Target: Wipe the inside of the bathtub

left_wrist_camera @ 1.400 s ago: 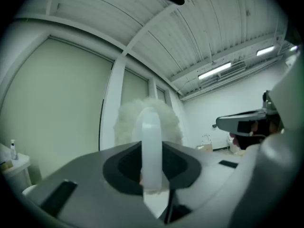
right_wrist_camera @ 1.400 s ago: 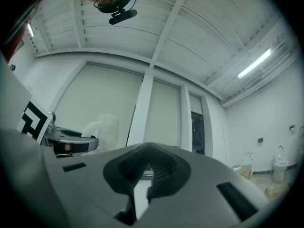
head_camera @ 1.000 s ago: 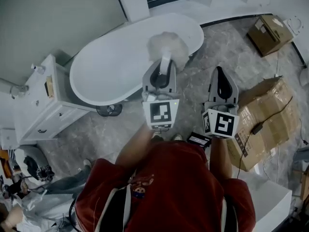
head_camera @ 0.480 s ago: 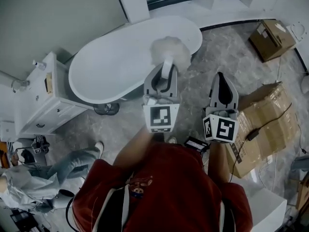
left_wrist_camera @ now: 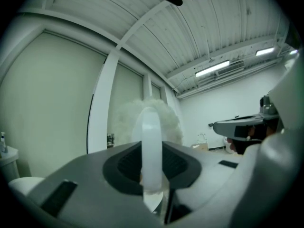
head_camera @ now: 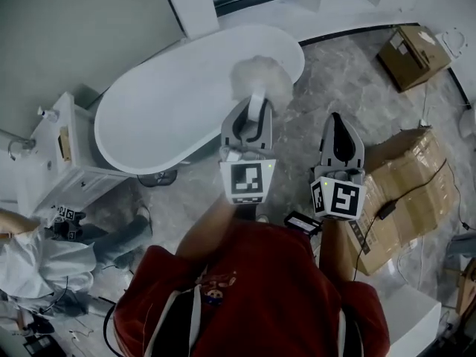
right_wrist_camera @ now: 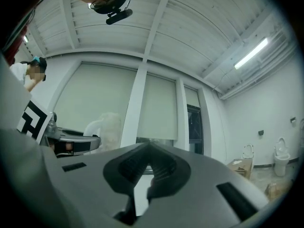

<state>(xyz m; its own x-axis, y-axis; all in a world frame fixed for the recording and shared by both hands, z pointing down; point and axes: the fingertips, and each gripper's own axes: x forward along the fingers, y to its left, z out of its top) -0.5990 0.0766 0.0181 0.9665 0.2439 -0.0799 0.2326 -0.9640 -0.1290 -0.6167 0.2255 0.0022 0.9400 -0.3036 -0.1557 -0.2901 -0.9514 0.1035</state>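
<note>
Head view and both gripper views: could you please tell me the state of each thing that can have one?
fluffy white duster: gripped by its handle, head free.
left gripper: jaws shut on the duster's handle.
right gripper: jaws together, nothing between them.
bathtub: empty.
large cardboard box: closed, taped.

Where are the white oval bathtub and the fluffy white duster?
white oval bathtub (head_camera: 163, 117): head view, bare inner surface.
fluffy white duster (head_camera: 260, 80): head view, its fluffy head.
</note>
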